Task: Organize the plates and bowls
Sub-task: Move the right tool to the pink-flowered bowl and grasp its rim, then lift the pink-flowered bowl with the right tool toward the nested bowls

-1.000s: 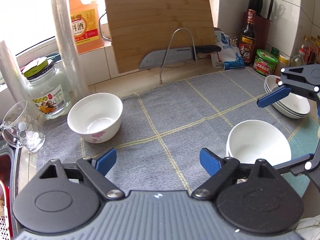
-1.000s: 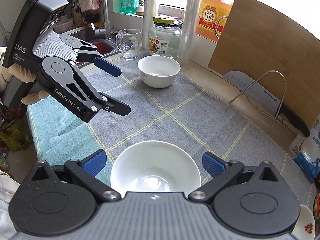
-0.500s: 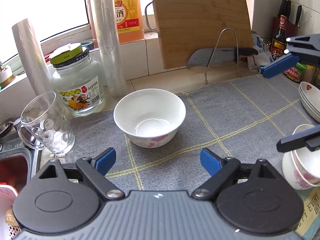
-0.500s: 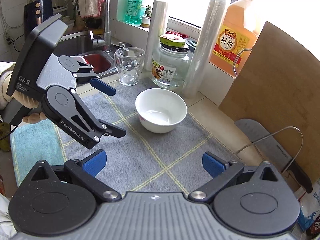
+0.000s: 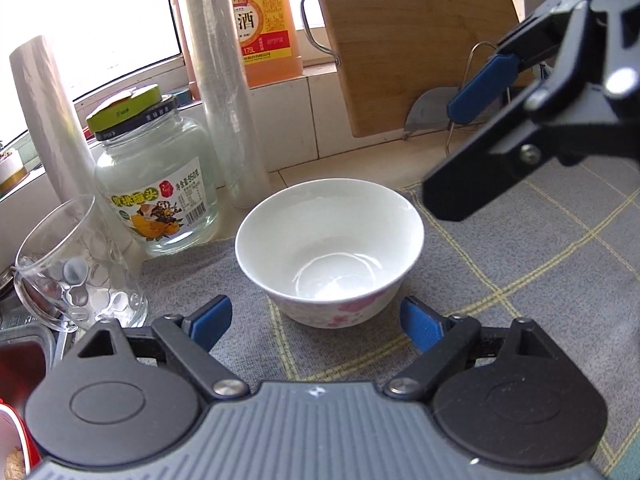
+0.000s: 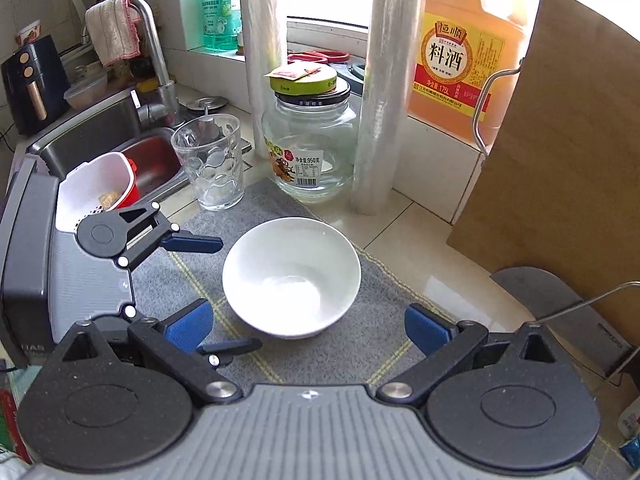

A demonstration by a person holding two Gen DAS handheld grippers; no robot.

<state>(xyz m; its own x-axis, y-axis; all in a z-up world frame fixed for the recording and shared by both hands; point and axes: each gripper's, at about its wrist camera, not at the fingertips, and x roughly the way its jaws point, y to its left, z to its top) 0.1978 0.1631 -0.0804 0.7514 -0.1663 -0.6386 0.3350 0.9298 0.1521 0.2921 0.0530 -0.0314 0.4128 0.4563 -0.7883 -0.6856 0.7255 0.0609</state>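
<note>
Ahead of the left gripper point(image 5: 316, 318), on the grey cloth mat with yellow grid lines point(image 5: 540, 264), a white ceramic bowl with pink flowers on its outside point(image 5: 330, 248) stands upright, just beyond the blue fingertips point(image 5: 212, 318) and between their lines. Its jaws are spread wide and nothing is in them. Left of that gripper stand a clear dimpled glass cup point(image 5: 76, 264) and, further back, a clear glass jar with a green lid point(image 5: 154, 176). From the right wrist view, the same bowl point(image 6: 292, 276) lies just ahead of the right gripper point(image 6: 308, 326), whose blue-tipped jaws also stand spread and empty. Off to its right, a wooden cutting board point(image 6: 568, 152) leans upright.
</note>
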